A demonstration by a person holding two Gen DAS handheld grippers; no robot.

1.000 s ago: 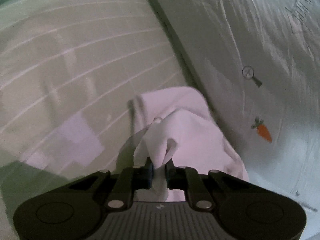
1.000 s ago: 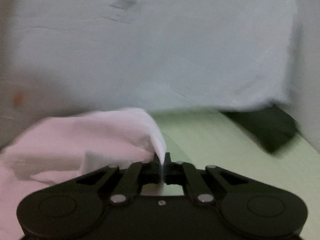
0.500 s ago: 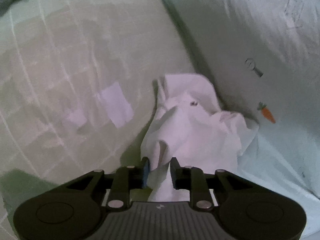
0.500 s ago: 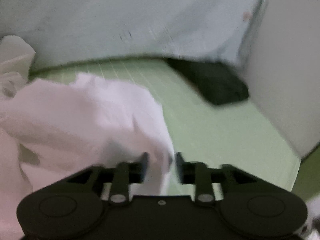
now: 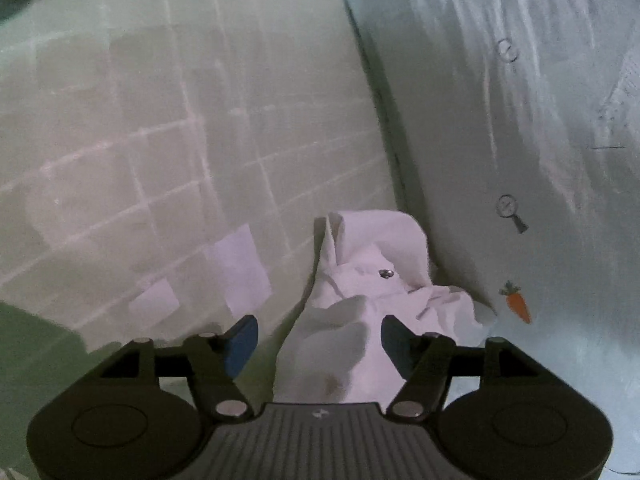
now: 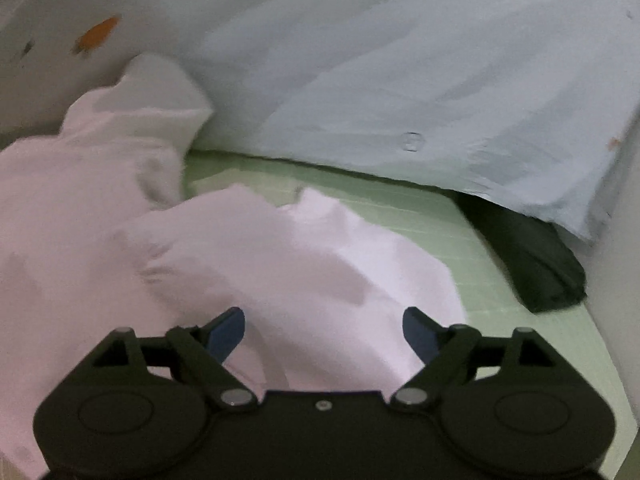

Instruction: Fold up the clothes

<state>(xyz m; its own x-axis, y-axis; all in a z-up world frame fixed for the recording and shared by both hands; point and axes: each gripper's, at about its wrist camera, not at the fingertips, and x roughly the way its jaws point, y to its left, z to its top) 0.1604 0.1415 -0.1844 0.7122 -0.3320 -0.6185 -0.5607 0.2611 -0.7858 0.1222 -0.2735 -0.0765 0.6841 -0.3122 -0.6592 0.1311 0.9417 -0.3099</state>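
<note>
A pale pink garment lies crumpled on the green checked sheet, against the light blue bedding. It has a small metal snap. My left gripper is open just above the cloth, with the cloth lying between and below its jaws. In the right wrist view the same garment lies in loose folds. My right gripper is open over its near edge and holds nothing.
Light blue bedding with carrot prints rises along the right of the sheet and shows across the back in the right wrist view. A dark object lies half under it at the right.
Both grippers were shut on the garment and held it up; both have opened and let it drop onto the sheet, where it now lies crumpled.
</note>
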